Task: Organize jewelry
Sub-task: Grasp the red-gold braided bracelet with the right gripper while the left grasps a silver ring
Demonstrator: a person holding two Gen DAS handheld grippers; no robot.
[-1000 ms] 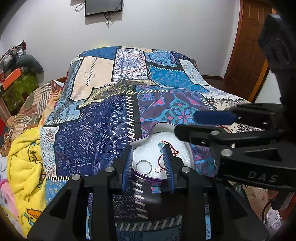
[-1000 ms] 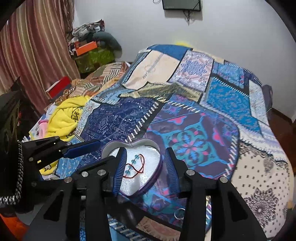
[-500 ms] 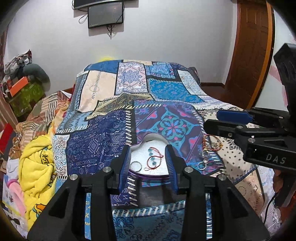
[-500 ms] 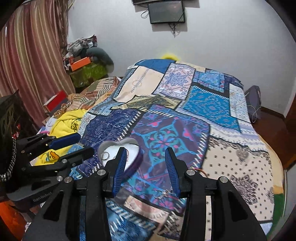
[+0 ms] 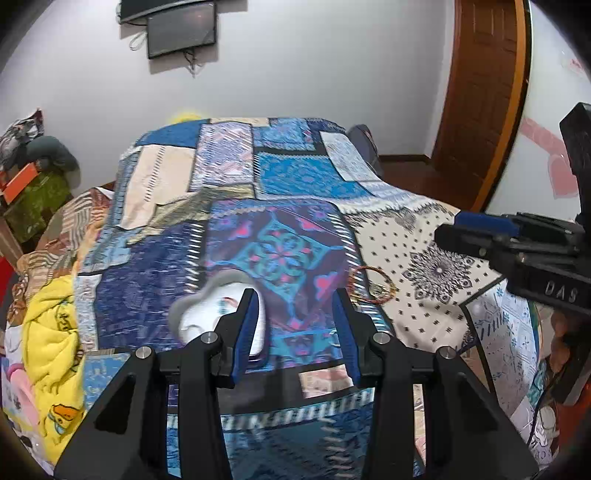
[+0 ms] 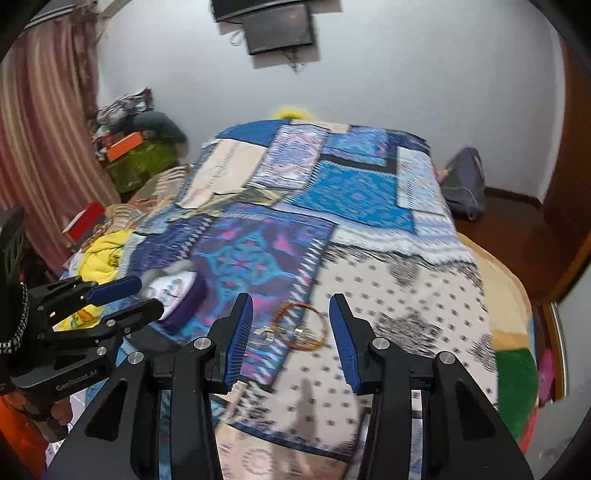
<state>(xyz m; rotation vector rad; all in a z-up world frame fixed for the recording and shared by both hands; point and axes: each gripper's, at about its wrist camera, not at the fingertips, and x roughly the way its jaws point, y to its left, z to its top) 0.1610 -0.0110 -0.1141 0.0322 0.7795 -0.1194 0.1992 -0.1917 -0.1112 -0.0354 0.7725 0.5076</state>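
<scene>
A patchwork bedspread point(image 5: 288, 206) covers the bed against a white wall point(image 6: 424, 81), where a dark screen point(image 5: 181, 31) hangs. A wooden door point(image 5: 480, 92) stands right; striped curtains point(image 6: 40, 140) hang left.

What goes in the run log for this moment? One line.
left tongs open, empty | right tongs open, over bangles | box on quilt

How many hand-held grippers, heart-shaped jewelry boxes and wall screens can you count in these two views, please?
Grippers: 2 (left hand-held gripper, right hand-held gripper)
Heart-shaped jewelry box: 1
Wall screen: 1
Total: 4
</scene>
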